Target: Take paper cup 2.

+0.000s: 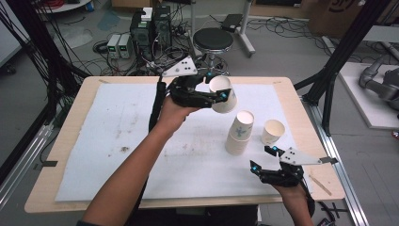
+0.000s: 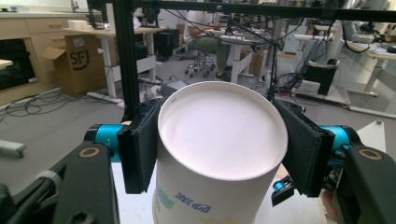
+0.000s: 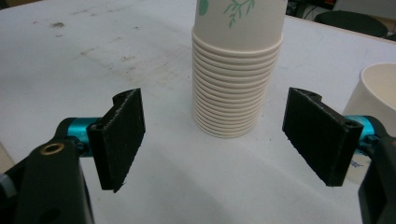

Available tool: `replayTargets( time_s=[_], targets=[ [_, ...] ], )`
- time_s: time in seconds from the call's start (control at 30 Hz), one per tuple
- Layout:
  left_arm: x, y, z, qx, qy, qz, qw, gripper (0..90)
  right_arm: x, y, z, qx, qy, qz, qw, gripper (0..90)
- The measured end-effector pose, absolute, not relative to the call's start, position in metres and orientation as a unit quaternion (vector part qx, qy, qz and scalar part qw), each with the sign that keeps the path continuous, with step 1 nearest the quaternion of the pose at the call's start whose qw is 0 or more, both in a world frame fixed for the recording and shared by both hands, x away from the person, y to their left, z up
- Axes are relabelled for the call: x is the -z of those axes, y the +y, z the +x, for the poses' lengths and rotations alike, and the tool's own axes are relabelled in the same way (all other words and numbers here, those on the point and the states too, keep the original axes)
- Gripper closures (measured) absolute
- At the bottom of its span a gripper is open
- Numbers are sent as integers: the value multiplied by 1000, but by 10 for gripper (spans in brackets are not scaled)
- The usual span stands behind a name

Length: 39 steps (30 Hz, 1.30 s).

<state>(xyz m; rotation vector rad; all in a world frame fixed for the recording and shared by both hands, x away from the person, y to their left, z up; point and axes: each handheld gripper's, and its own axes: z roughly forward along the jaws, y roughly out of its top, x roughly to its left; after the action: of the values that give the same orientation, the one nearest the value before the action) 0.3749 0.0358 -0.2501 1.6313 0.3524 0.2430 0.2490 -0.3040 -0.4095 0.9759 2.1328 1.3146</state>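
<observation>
My left gripper is shut on a white paper cup and holds it tilted in the air over the far middle of the table. In the left gripper view both pads press the cup on its sides, and its flat white end faces the camera. A tall stack of upturned paper cups with a green leaf print stands right of centre. A single upright cup stands just right of the stack. My right gripper is open near the front right edge, its jaws facing the stack with nothing between them.
A white mat with brown stains covers the wooden table. A thin wooden stick lies at the front right corner. Behind the table are a black stool, electronics boxes and cables. Black frame posts stand at the right.
</observation>
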Motion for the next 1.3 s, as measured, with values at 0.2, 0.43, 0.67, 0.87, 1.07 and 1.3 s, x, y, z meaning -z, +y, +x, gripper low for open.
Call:
replayTargets(
  time_s=[0.2, 0.43, 0.67, 0.87, 1.07, 1.3],
  targets=[
    [269, 65, 366, -113, 172, 729, 653, 354, 410, -302, 247, -477, 776, 348, 222, 215],
    [292, 96, 354, -116, 187, 733, 644, 353, 411, -300, 246, -479, 779, 343, 215, 215],
    [316, 119, 340, -122, 201, 735, 636, 353, 411, -295, 247, -484, 784, 330, 206, 215],
    [338, 131, 325, -119, 203, 742, 627, 352, 411, -292, 248, -489, 786, 323, 200, 215],
    [355, 143, 315, -116, 216, 744, 622, 351, 410, -286, 250, -495, 787, 310, 199, 214],
    [372, 160, 307, -110, 223, 745, 618, 351, 407, -276, 250, -514, 788, 286, 183, 207]
  ],
)
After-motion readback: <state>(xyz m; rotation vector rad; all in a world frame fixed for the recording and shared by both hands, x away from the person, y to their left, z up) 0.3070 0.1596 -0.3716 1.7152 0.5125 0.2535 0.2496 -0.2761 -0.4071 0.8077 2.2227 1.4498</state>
